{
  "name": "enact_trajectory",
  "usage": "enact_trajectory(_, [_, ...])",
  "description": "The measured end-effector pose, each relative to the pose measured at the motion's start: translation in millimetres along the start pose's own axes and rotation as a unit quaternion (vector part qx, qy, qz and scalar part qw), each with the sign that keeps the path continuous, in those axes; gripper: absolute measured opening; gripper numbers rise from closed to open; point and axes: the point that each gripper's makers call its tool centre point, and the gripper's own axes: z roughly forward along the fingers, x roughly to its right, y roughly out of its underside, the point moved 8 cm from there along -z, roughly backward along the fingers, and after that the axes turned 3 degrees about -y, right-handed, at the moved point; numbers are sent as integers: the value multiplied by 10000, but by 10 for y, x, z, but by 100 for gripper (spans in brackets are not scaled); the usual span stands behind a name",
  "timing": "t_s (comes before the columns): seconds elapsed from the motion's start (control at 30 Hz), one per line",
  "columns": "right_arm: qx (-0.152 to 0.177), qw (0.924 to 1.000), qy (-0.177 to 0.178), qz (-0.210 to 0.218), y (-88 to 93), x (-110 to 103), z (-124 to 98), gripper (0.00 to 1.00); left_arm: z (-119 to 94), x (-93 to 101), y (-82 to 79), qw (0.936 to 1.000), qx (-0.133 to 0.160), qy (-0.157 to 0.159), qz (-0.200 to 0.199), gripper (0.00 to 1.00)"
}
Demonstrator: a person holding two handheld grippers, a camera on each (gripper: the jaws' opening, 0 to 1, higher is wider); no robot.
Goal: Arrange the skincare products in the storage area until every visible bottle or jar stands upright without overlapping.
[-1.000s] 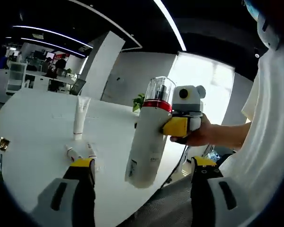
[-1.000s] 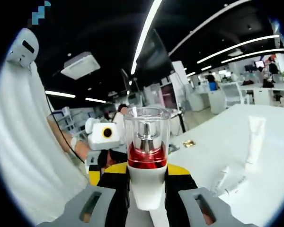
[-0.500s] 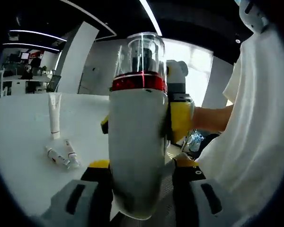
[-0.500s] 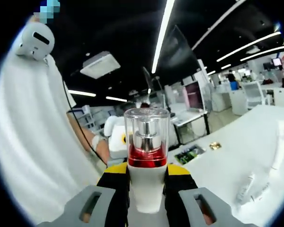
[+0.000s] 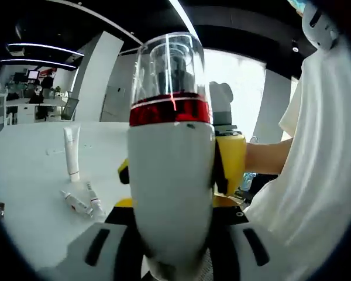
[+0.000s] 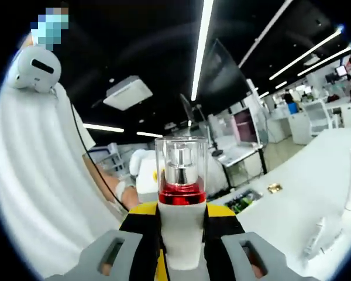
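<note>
Right gripper (image 6: pixel 181 246) pinches the bottle (image 6: pixel 180 228) just below its red band, black-and-yellow fingers (image 6: pixel 145 234) pressed on both sides of the white body. Bottle held in the air, clear cap (image 6: pixel 180 164) up, silver pump visible inside the cap.

In the left gripper view the same bottle (image 5: pixel 171 193) sits very close to the camera, standing between the left gripper (image 5: pixel 172 266) fingers (image 5: pixel 126 243). These look closed against its lower body, but the contact is hidden behind the bottle, so cannot tell for sure. Right gripper (image 5: pixel 225 164) shows behind the bottle, yellow pad against its side, a person's forearm (image 5: pixel 269 158) reaching in from the right, white shirt (image 5: pixel 316 175) beyond.

White worktop (image 5: pixel 29 187) lies to the left. On it a long white tube (image 5: pixel 72 152) lies flat, and nearer, two small tubes (image 5: pixel 85 202) lie side by side, almost touching. In the right gripper view the worktop (image 6: pixel 292 216) is on the right with the small tubes (image 6: pixel 319 237) and a small gold item (image 6: pixel 274 188) lying apart from them. Office desks and ceiling light strips in the background.
</note>
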Motion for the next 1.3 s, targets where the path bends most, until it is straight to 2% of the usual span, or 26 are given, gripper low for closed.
enact_trajectory(0.07, [75,10000,6,39,4,14,-7,22,17,-4,2,10000,-1,-57,-79,35])
enact_trajectory(0.17, [154,9998,70,128,26,65,-14,23,43,-36,15,9993,-25,-349,-149,35])
enact_trajectory(0.23, [236,9994,95,242,38,93,-15,23,45,-52,18,9988,-37,-435,-214,35])
enact_trajectory(0.33, [243,9990,212,315,58,106,-12,24,53,-80,40,9976,-215,-644,-165,35])
enact_trajectory(0.43, [71,9938,770,800,118,196,14,25,53,-161,96,9940,-385,-996,-236,35])
enact_trajectory(0.5, [36,9906,1088,833,131,237,61,26,43,-286,157,9870,-489,-1477,-403,35])
enact_trajectory(0.53, [-8,9882,1250,882,146,257,96,26,36,-321,157,9842,-529,-1642,-389,35])
enact_trajectory(0.6, [-26,9852,1533,772,163,263,168,27,28,-387,132,9782,-517,-1910,-629,34])
enact_trajectory(0.67, [-100,9817,1792,634,175,259,209,27,7,-446,122,9724,-609,-2209,-451,34])
enact_trajectory(0.7, [-247,9780,1972,631,188,260,216,27,1,-465,126,9690,-661,-2338,-454,33])
enact_trajectory(0.73, [-341,9749,2101,650,194,254,215,26,-27,-512,123,9624,-637,-2590,-505,32])
enact_trajectory(0.8, [-374,9713,2317,377,193,297,196,22,-63,-546,80,9614,-524,-2665,-438,30])
enact_trajectory(0.83, [-431,9650,2561,377,196,341,163,21,-74,-548,40,9606,-455,-2729,-274,28])
enact_trajectory(0.87, [-414,9654,2543,390,183,374,127,20,-61,-535,45,9597,-690,-2721,-99,27])
enact_trajectory(0.9, [-277,9661,2477,671,176,387,124,20,-39,-523,36,9598,-629,-2724,-241,27])
enact_trajectory(0.93, [-108,9685,2379,728,157,394,123,20,-22,-535,7,9615,-301,-2682,-515,27])
enact_trajectory(0.97, [90,9665,2488,618,138,415,148,20,-27,-564,-8,9586,-144,-2752,-714,27])
enact_trajectory(1.0, [41,9665,2538,373,126,432,165,21,-48,-604,-8,9579,-215,-2822,-475,27])
enact_trajectory(1.03, [-115,9668,2525,373,112,449,185,21,-47,-623,-15,9562,-259,-2897,-333,27])
enact_trajectory(1.07, [-230,9666,2539,266,94,465,187,21,-33,-628,-30,9568,-277,-2863,-416,27])
enact_trajectory(1.17, [41,9670,2511,420,30,489,209,22,-37,-616,-119,9575,-195,-2867,-260,27])
enact_trajectory(1.3, [-16,9641,2626,401,9,515,220,23,-13,-624,-137,9546,-318,-2959,-90,27])
